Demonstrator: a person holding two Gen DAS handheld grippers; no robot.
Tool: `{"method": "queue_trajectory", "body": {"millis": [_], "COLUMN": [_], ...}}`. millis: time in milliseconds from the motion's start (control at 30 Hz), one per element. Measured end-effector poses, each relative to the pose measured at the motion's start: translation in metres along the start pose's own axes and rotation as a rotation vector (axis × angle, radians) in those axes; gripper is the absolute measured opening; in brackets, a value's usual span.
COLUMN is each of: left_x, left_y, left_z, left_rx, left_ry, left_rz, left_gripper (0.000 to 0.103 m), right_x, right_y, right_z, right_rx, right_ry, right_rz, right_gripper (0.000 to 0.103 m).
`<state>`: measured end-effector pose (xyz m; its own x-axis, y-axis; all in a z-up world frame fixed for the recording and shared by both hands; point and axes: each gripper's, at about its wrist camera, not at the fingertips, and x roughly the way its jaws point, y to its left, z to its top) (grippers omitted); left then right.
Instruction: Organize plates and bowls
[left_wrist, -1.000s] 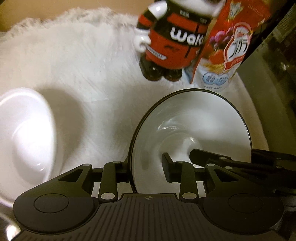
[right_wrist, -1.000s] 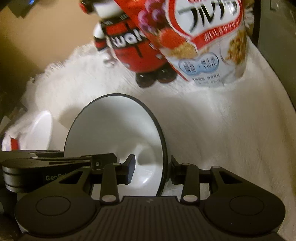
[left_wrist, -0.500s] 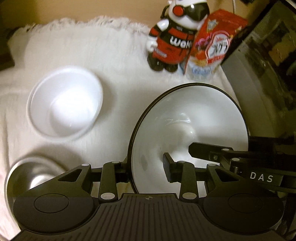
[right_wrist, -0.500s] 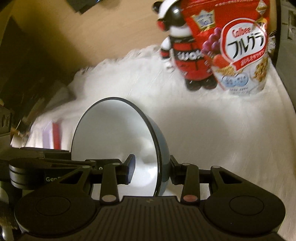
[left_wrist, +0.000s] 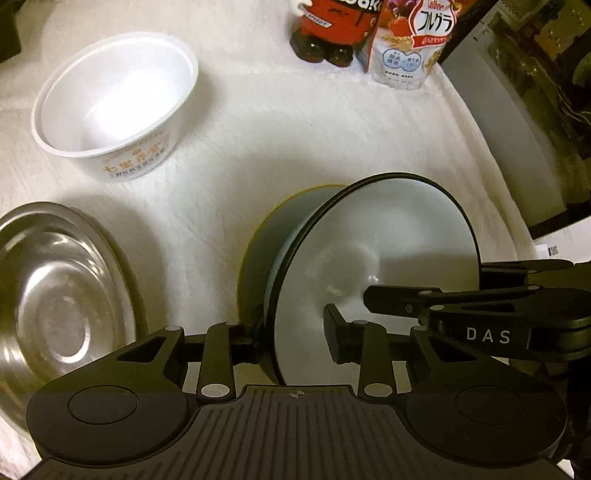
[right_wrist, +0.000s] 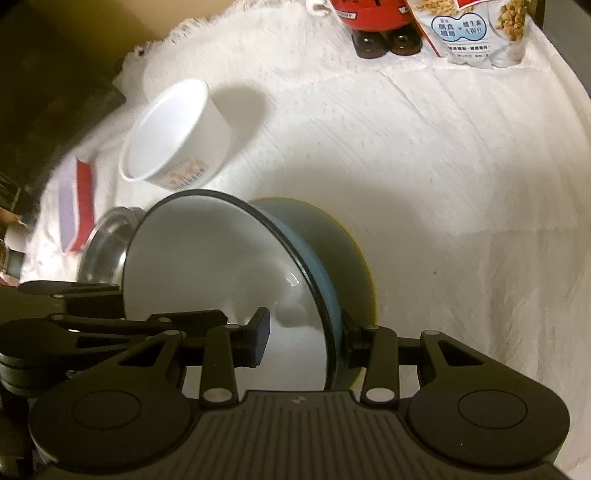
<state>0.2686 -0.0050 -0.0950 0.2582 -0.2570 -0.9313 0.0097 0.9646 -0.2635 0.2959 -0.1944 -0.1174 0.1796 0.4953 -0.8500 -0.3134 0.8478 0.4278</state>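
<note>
A bowl, white inside and blue outside with a dark rim, is held tilted between both grippers. My left gripper straddles its near-left rim, one finger outside the wall and one inside, jaws closing on it. My right gripper is shut on the opposite rim the same way. Directly under the bowl lies a grey-blue plate with a yellow edge; I cannot tell whether they touch. A white paper bowl and a steel bowl stand to the left on the white cloth.
A red toy figure and a cereal bag stand at the back of the cloth. A dark cabinet edge runs along the right. A red and white packet lies beyond the steel bowl.
Both grippers carried the bowl back across the cloth, away from the toy and bag. The steel bowl and then the yellow-edged plate came into view beneath it.
</note>
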Motion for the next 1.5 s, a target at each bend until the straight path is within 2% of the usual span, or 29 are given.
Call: {"method": "queue_trajectory", "body": {"millis": [400, 767, 1233, 1500], "left_x": [-0.006, -0.011, -0.029, -0.034], "left_y": [0.01, 0.01, 0.012, 0.014], "left_z": [0.002, 0.0, 0.001, 0.003], "left_rx": [-0.036, -0.035, -0.025, -0.025], "left_ry": [-0.005, -0.02, -0.056, -0.07], "left_rz": [-0.019, -0.01, 0.023, 0.015], "left_gripper": [0.023, 0.023, 0.022, 0.022], "right_x": [0.002, 0.001, -0.007, -0.016], "right_y": [0.002, 0.005, 0.002, 0.001], "right_z": [-0.001, -0.001, 0.004, 0.01], "right_rx": [-0.046, -0.091, -0.068, -0.088], "right_ry": [-0.005, 0.008, 0.017, -0.007], "right_rz": [-0.018, -0.048, -0.036, -0.051], "right_gripper": [0.039, 0.039, 0.039, 0.041]}}
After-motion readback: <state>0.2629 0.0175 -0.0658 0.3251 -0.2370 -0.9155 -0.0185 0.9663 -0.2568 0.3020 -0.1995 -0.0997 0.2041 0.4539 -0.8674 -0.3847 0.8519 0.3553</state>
